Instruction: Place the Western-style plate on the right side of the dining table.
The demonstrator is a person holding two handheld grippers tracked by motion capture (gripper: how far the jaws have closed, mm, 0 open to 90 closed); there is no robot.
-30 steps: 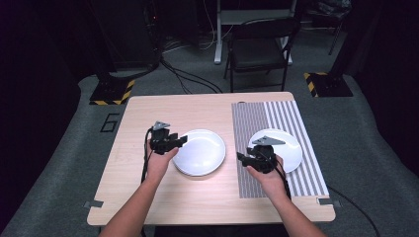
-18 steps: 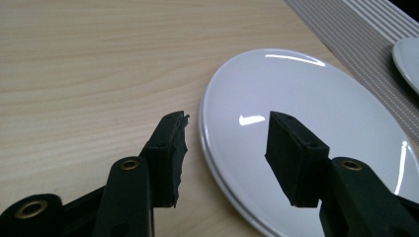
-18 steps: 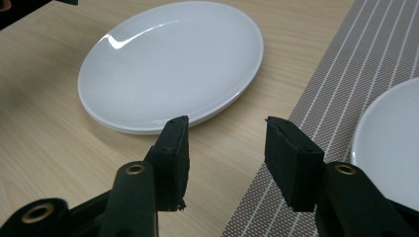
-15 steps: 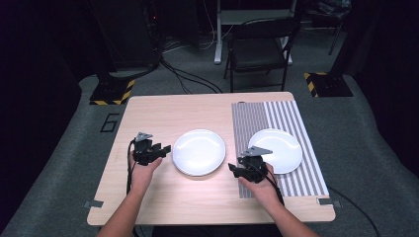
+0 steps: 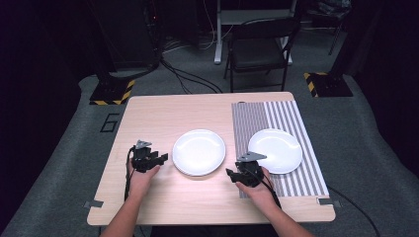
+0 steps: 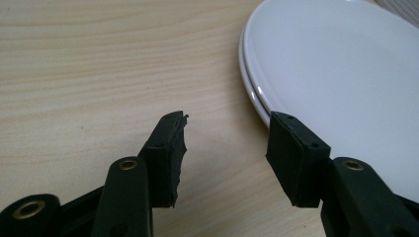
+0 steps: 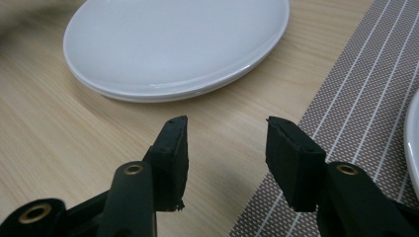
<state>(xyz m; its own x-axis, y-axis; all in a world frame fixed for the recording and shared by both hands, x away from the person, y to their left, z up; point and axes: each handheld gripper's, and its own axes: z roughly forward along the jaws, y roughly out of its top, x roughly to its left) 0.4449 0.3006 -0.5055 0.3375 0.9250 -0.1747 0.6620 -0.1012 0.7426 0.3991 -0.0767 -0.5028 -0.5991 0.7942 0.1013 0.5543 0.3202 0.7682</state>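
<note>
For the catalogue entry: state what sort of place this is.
Probably a lab or studio set up for recording, not a home: a lone wooden table on grey carpet, hazard-striped stand bases, loose cables and a folding chair.

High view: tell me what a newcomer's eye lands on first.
Two white plates stand out: one plate on the bare wood at the middle of the table, the other plate on the striped placemat at the right. Near the front edge, the left claw and the right claw flank the middle plate, both open and empty.
</note>
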